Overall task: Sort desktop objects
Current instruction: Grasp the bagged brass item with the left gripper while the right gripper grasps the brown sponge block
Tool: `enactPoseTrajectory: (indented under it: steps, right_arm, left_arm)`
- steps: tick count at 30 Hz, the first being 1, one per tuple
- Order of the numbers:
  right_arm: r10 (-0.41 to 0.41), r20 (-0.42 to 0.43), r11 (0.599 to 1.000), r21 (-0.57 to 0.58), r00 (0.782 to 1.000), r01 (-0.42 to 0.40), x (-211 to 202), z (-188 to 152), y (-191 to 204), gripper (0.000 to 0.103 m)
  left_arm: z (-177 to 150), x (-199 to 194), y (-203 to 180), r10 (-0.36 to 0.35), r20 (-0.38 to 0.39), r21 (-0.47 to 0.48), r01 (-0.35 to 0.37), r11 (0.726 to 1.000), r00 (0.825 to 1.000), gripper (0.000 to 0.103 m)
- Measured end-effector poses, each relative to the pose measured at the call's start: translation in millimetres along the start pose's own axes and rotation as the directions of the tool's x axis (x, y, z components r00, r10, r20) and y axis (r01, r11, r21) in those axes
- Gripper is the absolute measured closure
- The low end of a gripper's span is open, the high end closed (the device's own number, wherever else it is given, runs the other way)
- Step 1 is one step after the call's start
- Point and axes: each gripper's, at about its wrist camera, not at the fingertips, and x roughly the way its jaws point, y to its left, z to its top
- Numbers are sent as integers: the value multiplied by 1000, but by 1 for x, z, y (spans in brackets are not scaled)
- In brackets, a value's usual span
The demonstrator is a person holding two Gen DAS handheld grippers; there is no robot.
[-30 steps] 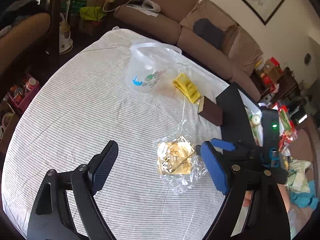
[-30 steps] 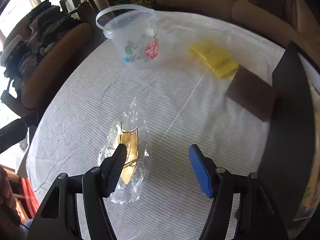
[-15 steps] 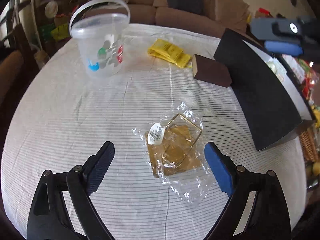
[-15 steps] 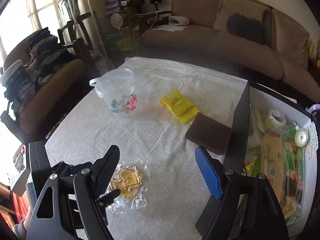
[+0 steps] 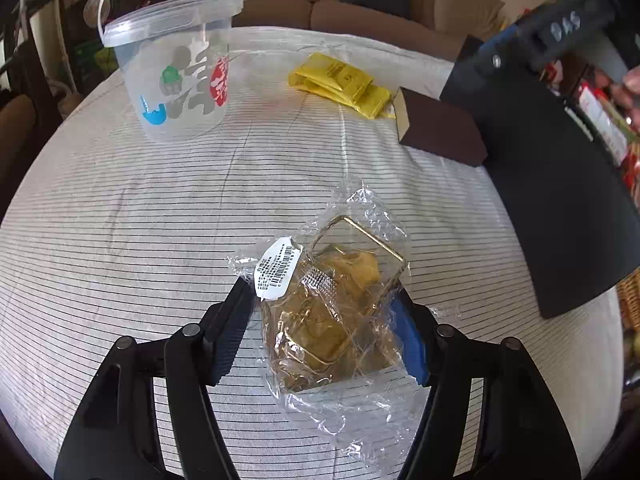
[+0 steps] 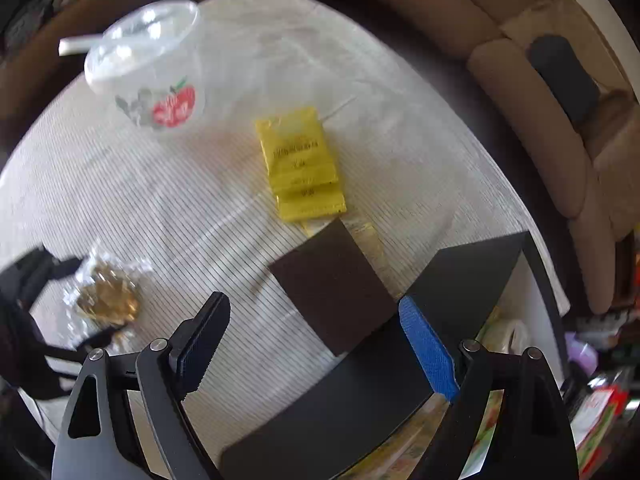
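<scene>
The left gripper (image 5: 324, 320) had come down over the cellophane packet of gold clips (image 5: 340, 308) since a second earlier, when it hung well above the striped table (image 5: 120, 220) with the packet small between wide fingers. Its fingers (image 5: 230, 332) were now closing, one on each side of the packet: the black pad met the crinkled wrap by the white barcode label (image 5: 278, 268), the blue pad lay against the wrap on the other side. Whether they had yet pinched the hard contents could not be told; the packet lay flat on the table, not lifted. That read as the pick just being made, the first item of the sort about to be taken.

The right gripper (image 6: 316, 344) had swung away from the packet, which it had hovered over a second before, toward the dark brown box (image 6: 332, 288). Its fingers (image 6: 428, 348) were opening, already wide, with nothing between the pads; the brown box and the black flap of the storage box (image 6: 360, 408) lay below and between them, untouched as far as could be seen.

Further out, the yellow sachets (image 6: 300, 168) lay just beyond the brown box, one corner under it, and the clear plastic bucket (image 5: 176, 72) stood upright at the far side, well apart. A guess: the right hand was lining up on the brown box while the left took the packet.
</scene>
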Motion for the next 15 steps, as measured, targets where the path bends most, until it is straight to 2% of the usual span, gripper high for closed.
enactPoseTrajectory:
  steps: [3,6,9,12,13,14,15]
  right_arm:
    - [-5,-85,993,-120,996,-5,27,6,1,14]
    - [-45,-150,979,-203,988,14,55,12,5,14]
    - [-157,-218,937,-340,963,76,83,14,14,14]
    - [-169,-264,902,-429,950,41,100,12,22,13]
    - [-188,-256,892,-448,948,56,103,12,21,10]
    - [-202,-245,889,-452,948,73,107,14,19,0]
    - [-193,-245,896,-438,950,69,108,15,15,0]
  left_arm:
    - [4,-4,15,-56,-9,-82,55,995,998,47]
    - [10,-13,26,-50,-8,-122,49,991,999,47]
    - [15,-28,36,-57,3,-144,57,988,998,47]
    - [22,-45,41,-53,33,-129,57,990,998,47]
    - [24,-50,42,-52,43,-123,57,991,998,47]
    - [26,-55,43,-54,56,-122,60,991,997,47]
    - [29,-59,46,-58,69,-127,66,990,996,47]
